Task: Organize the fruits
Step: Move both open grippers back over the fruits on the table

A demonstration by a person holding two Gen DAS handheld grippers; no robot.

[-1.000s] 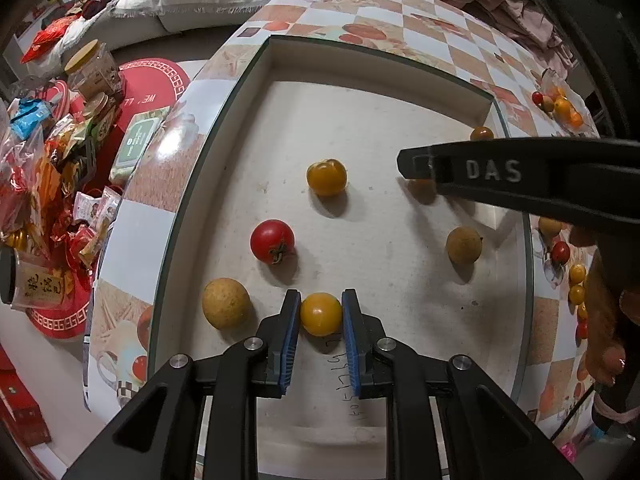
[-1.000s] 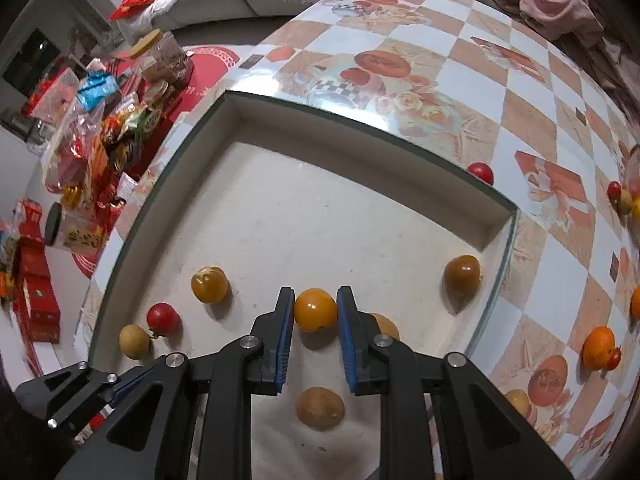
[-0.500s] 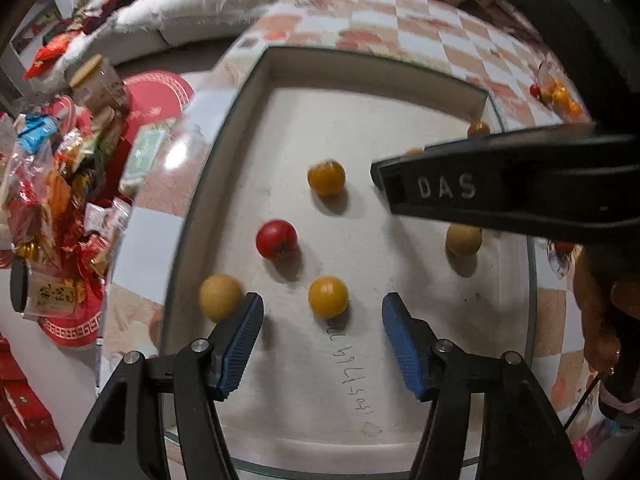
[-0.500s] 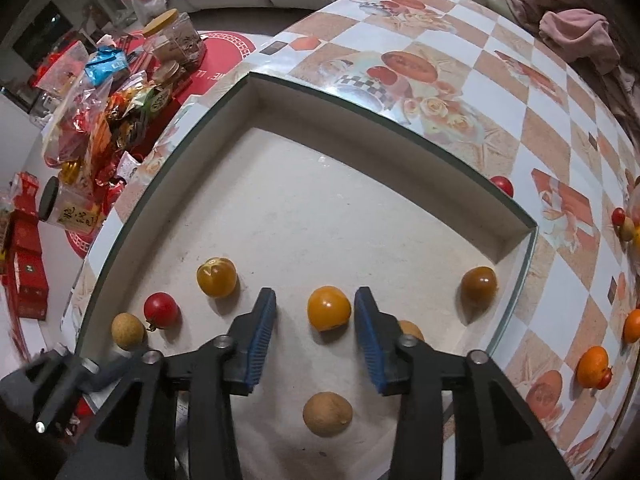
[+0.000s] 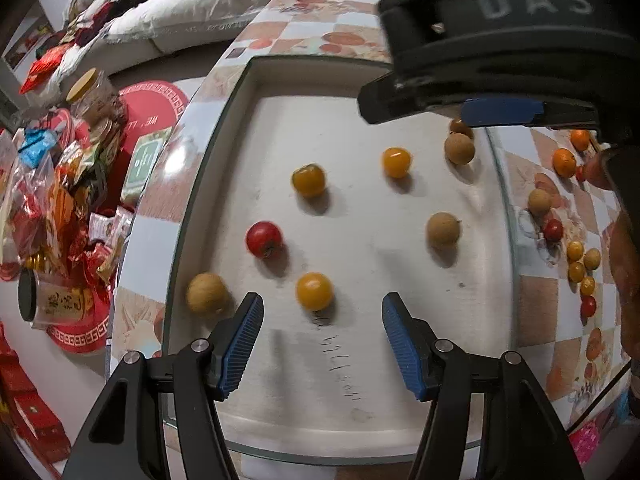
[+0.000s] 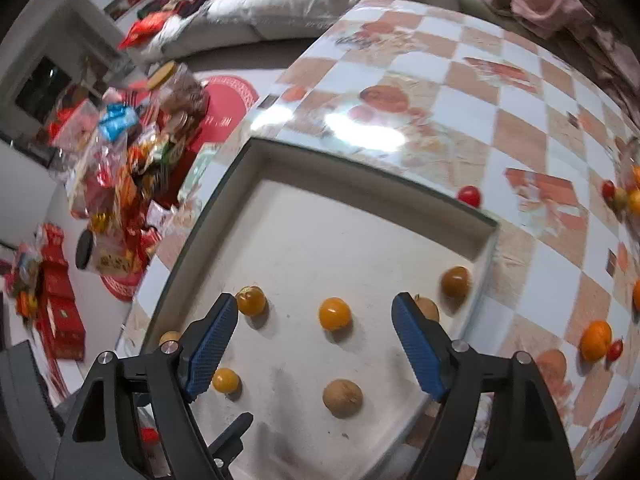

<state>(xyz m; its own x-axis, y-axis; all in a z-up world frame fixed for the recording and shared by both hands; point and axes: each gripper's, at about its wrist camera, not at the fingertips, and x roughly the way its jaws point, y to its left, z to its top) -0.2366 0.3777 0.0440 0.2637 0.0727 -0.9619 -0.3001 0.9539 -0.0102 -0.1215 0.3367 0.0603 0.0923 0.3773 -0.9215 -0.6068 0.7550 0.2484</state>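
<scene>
An orange fruit (image 5: 314, 291) lies on the white tray (image 5: 360, 360), just ahead of the left gripper (image 5: 322, 340), whose jaws are spread and clear of it. Another orange fruit (image 6: 335, 313) lies between the right gripper's (image 6: 314, 338) opening jaws, untouched. The tray sits in the checkered counter (image 6: 460, 92).

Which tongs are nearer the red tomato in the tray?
Left. The left tongs hover just beside the red tomato; the right tongs are across the tray, over an orange fruit.
</scene>
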